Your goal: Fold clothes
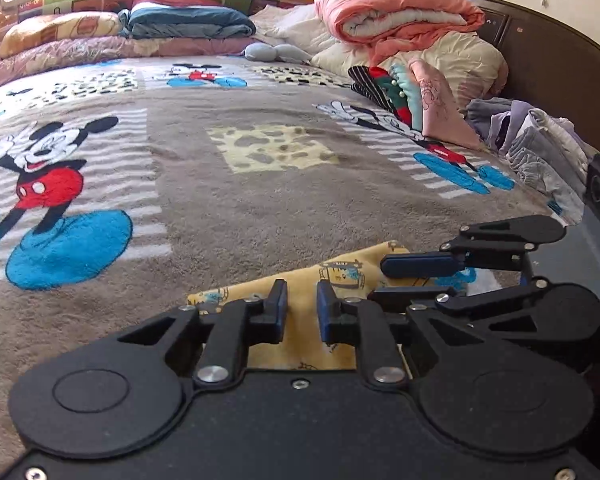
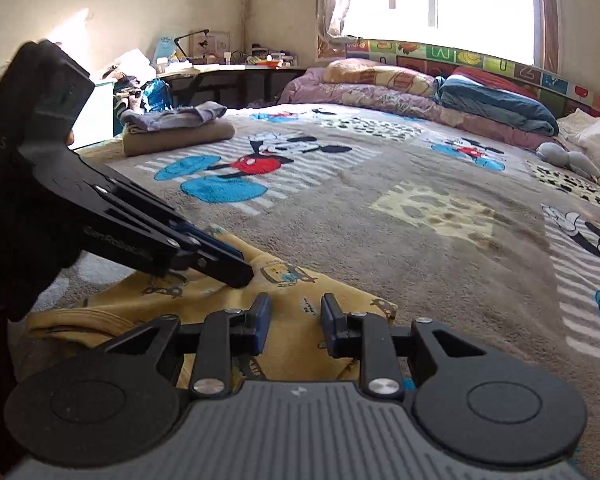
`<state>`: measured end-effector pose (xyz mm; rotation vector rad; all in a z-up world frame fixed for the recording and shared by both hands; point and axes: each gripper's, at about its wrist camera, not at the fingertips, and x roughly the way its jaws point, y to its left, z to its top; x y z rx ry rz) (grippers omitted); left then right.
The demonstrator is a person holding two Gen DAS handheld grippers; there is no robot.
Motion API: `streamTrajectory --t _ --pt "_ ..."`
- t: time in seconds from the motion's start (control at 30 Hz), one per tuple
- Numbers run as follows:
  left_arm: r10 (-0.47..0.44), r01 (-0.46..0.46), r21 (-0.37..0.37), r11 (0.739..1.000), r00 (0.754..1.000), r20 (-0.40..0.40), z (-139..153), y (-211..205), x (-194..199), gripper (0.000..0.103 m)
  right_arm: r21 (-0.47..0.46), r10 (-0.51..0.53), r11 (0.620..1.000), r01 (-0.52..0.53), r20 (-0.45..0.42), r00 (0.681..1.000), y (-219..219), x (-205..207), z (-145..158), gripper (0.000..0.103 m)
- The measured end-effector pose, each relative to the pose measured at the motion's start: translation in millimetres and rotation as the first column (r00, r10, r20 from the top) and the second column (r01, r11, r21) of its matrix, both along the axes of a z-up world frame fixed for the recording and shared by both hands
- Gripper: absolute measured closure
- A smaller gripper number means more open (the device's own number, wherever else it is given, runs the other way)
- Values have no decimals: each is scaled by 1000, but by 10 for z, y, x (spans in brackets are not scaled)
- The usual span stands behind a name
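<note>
A yellow garment [image 1: 340, 276] [image 2: 340, 296] with small cartoon prints lies partly folded on the grey cartoon-mouse blanket [image 1: 260, 208] at the bed's near edge. My left gripper [image 1: 302, 308] [image 2: 240, 270] is tilted down onto its left part, and the jaws have pinched a bunched fold of the cloth. My right gripper [image 2: 296, 320] [image 1: 382, 278] sits low over the garment's right part. Its jaws stand apart, with flat cloth showing in the gap. The two grippers are close together, side by side.
A folded stack [image 2: 172, 132], a grey-lilac piece on a tan one, rests at the bed's far left corner. A heap of unfolded clothes [image 1: 540, 148] lies by the dark headboard [image 1: 560, 60], behind it a rolled pink quilt [image 1: 400, 12] and pillows. A cluttered desk [image 2: 228, 64] stands beyond the bed.
</note>
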<state>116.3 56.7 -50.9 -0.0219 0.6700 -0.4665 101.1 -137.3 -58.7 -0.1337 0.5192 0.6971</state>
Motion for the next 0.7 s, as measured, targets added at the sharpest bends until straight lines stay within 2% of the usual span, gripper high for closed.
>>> streamTrajectory --t 0.1,0.17,0.23,0.27,0.4,0.47,0.53,0.57,0.67,0.7 --pt "-13 12 -7 1000 1000 -27 -125 31 57 87 37 -29 999 30 -46 999 -83 157 -77 77" --pt "3 -3 -22 1000 1000 2 -62 53 39 87 31 -36 999 37 -46 998 -99 188 -97 77" --pt "39 -39 -31 999 999 10 -66 85 54 87 46 -39 998 42 -55 998 -126 215 -108 77" --pt "53 -53 -40 998 999 -11 -104 106 89 87 46 -42 998 44 -57 998 -129 221 -107 77" --pt "120 -127 -139 982 991 -53 -137 269 109 87 46 -63 997 65 -49 997 -141 207 -99 77" --pt "157 -162 -147 976 987 -44 -123 323 50 87 36 -100 994 102 -45 994 -176 177 -86 77" --pt "182 -191 -192 963 981 -60 -120 396 -26 87 34 -163 986 165 -64 985 -264 157 -75 66" --pt "195 -207 -226 952 978 -76 -119 439 -69 86 65 -189 979 196 -95 977 -350 139 -72 60" --pt "232 -259 -302 917 965 -121 -123 564 -230 74 216 -197 945 247 -227 954 -648 70 -63 60" --pt "248 -284 -331 900 958 -148 -136 614 -280 59 266 -188 926 266 -285 940 -735 44 -87 60"
